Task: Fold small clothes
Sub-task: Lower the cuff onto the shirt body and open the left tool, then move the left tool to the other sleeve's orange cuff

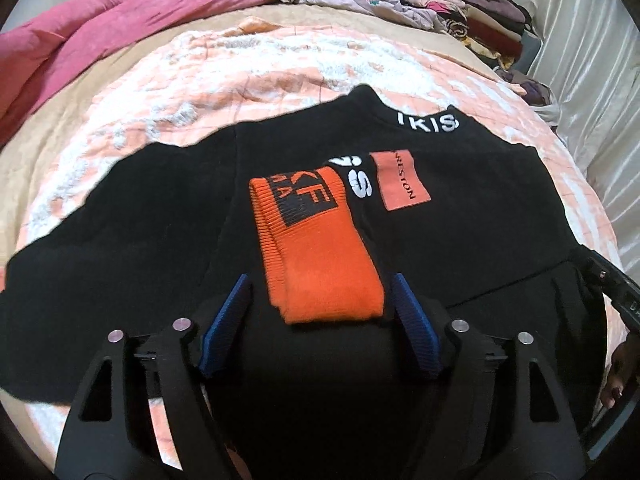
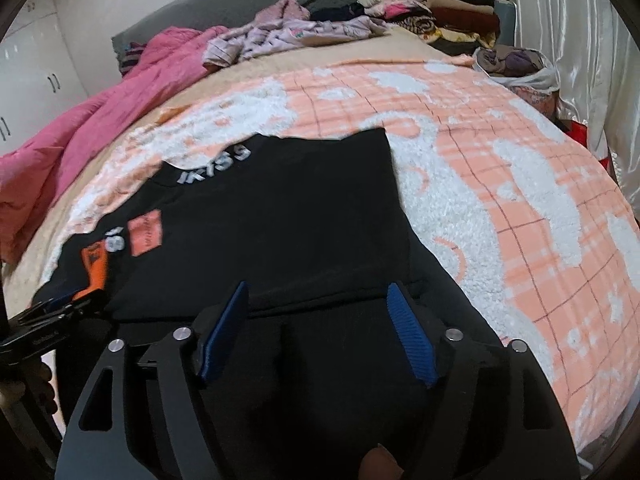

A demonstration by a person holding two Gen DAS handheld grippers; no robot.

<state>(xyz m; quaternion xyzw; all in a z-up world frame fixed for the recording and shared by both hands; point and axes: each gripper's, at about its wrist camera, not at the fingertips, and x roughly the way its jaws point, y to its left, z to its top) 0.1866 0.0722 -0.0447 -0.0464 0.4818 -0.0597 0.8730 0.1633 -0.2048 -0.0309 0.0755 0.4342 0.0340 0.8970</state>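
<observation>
A black sweatshirt [image 1: 460,248] lies spread flat on a peach-and-white plaid blanket [image 1: 248,72] covering the bed. White collar lettering [image 1: 426,122] marks its far edge. An orange sleeve cuff [image 1: 316,240] with a black printed block is folded across the chest, next to an orange patch [image 1: 400,180].

Left gripper [image 1: 318,320]: jaws spread wide, blue pads [image 1: 226,324] standing on either side of the near end of the orange cuff. The pads do not press the cuff; nothing is clamped. The gripper is positioned over the lower part of the garment.

Right gripper [image 2: 316,328]: jaws spread wide, blue pads [image 2: 412,336] positioned over the near hem area of the black sweatshirt [image 2: 280,220]. No fabric is clamped between them. In this view the garment's right edge runs along the blanket [image 2: 500,200], and the left gripper [image 2: 60,308] appears at the far left, next to the orange cuff [image 2: 96,268].

Containers: a white plastic bag [image 2: 532,70] sits at the far right edge of the bed, holding bundled purple-grey clothing. Behind it is a stack of folded clothes [image 2: 448,8]. A pink comforter [image 2: 80,128] and a crumpled lilac garment [image 2: 288,32] lie at the head of the bed.
</observation>
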